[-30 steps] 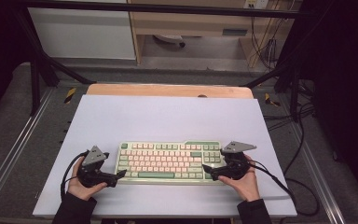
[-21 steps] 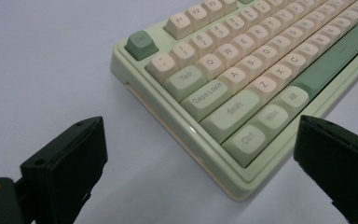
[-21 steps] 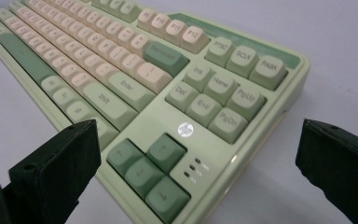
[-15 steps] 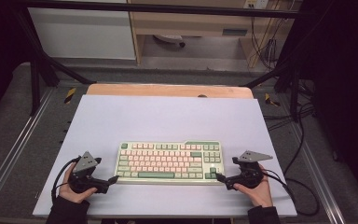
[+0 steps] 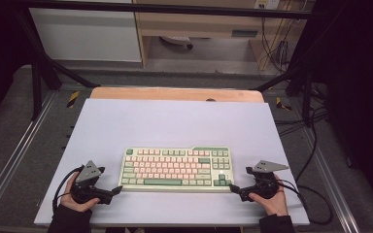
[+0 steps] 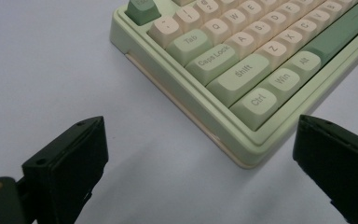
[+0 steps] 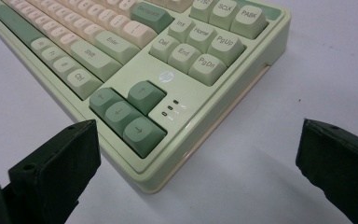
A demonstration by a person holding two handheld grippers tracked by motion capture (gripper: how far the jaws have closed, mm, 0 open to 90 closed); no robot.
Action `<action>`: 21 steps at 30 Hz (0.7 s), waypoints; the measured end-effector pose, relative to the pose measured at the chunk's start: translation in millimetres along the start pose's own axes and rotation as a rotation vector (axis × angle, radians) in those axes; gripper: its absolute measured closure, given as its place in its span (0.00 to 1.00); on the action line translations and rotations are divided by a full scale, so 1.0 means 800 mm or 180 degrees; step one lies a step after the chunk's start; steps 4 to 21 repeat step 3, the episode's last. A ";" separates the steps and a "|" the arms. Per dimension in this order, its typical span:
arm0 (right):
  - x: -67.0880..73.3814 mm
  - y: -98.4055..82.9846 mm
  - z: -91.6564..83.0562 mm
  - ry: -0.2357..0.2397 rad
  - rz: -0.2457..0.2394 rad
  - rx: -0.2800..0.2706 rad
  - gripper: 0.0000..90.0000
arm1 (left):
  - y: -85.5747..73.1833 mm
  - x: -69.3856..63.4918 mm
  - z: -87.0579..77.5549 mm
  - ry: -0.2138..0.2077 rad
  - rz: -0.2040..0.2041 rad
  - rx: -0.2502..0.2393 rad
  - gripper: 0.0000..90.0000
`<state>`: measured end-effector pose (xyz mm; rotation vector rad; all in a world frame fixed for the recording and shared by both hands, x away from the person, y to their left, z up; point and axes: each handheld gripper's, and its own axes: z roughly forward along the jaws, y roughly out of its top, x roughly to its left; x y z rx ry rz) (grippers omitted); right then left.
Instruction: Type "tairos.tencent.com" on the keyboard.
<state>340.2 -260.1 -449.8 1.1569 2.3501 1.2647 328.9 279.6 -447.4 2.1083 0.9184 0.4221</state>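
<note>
**At each near corner, a gripper waits on a rigid keyboard**

On the pale lavender table [image 5: 175, 121], toward its six o'clock edge, lies a green-and-cream keyboard [image 5: 177, 169], flat and square to the person seated there. From where I stand, the left gripper [image 5: 116, 190] sits at about eight o'clock of the keyboard, just off its near left corner, and the right gripper [image 5: 234, 187] at about four o'clock, just off the near right corner. Neither touches it.

Both grippers stand wide open with nothing between the jaws. In the left gripper view the Ctrl corner of the keyboard [image 6: 247, 154] lies between and just ahead of the two black jaws; in the right gripper view the arrow-key corner [image 7: 154, 177] does the same.

I would judge the keyboard a stiff, moderately heavy slab: a hard plastic case that will not flex, with smooth sides that could slip under a light pinch. The keycaps look like the weak point, apt to pop off or press down if squeezed. The sounder hold seems to be the case itself, at the short ends or the thick rim at the near corners, one gripper on each side so it lifts level. A seam runs low along the side wall; gripping across the wall above it should give the jaws a flat face.
</note>
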 end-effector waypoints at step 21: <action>0.000 0.000 -0.001 -0.0014 0.0024 -0.0014 0.00 | 0.000 0.000 0.001 -0.0005 0.0014 0.0020 0.04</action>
